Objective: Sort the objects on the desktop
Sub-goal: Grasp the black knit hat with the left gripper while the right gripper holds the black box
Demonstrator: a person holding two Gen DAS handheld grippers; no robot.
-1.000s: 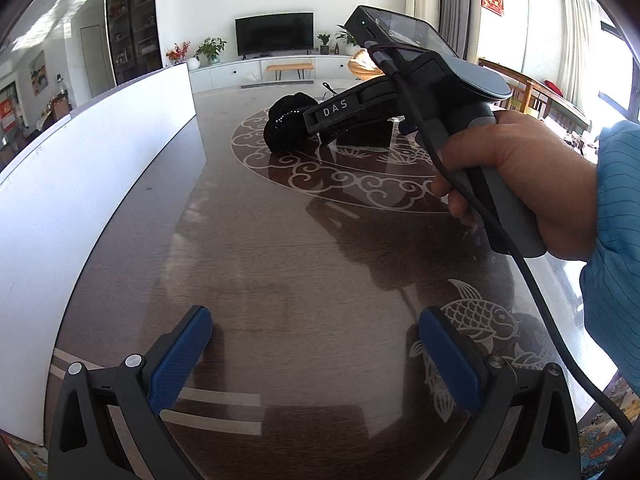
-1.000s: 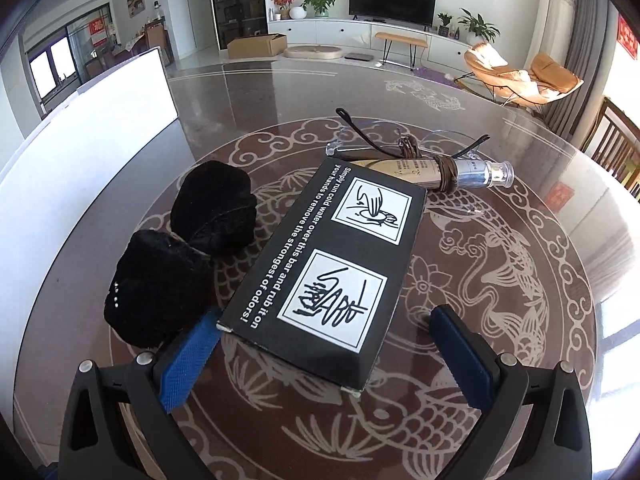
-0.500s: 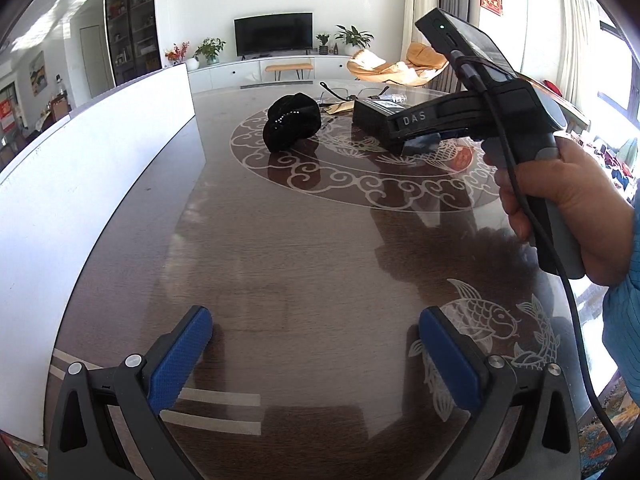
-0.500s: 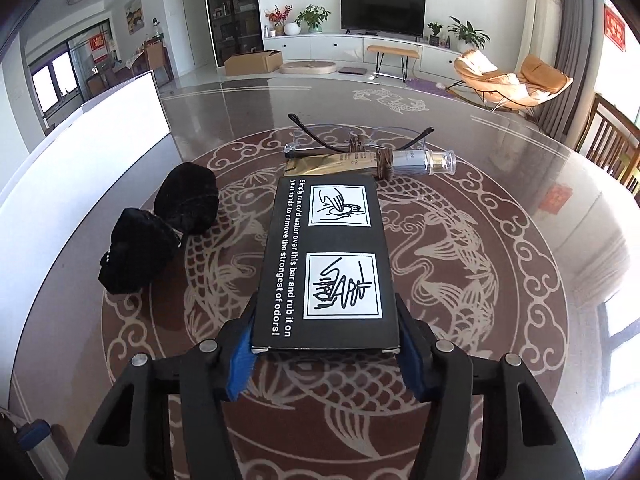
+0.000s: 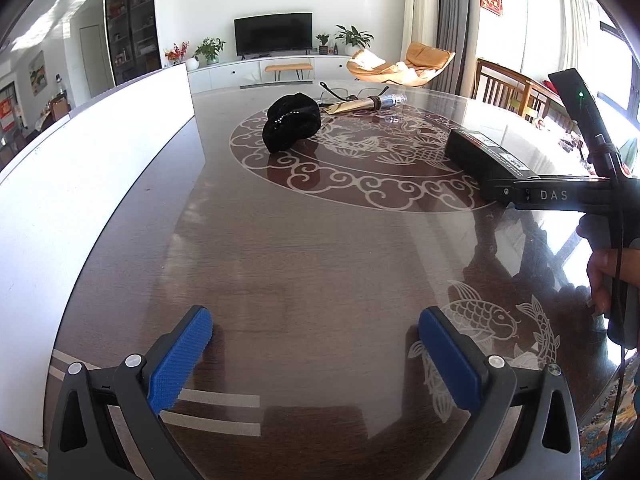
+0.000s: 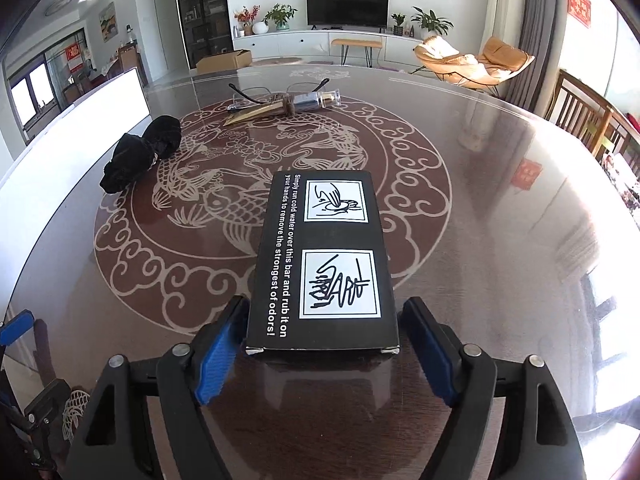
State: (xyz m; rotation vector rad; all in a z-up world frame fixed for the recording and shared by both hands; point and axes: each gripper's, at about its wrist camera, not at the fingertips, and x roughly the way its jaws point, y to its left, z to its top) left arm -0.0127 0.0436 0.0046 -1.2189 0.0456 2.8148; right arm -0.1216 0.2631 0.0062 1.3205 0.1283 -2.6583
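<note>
A black box (image 6: pixel 326 260) with white print lies on the glass table (image 6: pixel 500 240). My right gripper (image 6: pixel 324 354) stands around its near end, jaws partly parted, pads a little off its sides. The box also shows in the left wrist view (image 5: pixel 486 156) at the right, in front of the right gripper's body. A black cloth pouch (image 6: pixel 140 152) lies at the left. A gold-and-silver tube (image 6: pixel 284 106) and glasses (image 6: pixel 256 94) lie further back. My left gripper (image 5: pixel 316 354) is open and empty, low over the table's near part.
A white board (image 5: pixel 92 184) stands along the table's left edge. Wooden chairs (image 6: pixel 592 120) stand beyond the right edge. My hand and a cable (image 5: pixel 614 272) are at the right of the left wrist view.
My right gripper drew the box back toward the near right of the table. Its jaws, shut on the box half a second ago, have parted. The left gripper has not moved.
</note>
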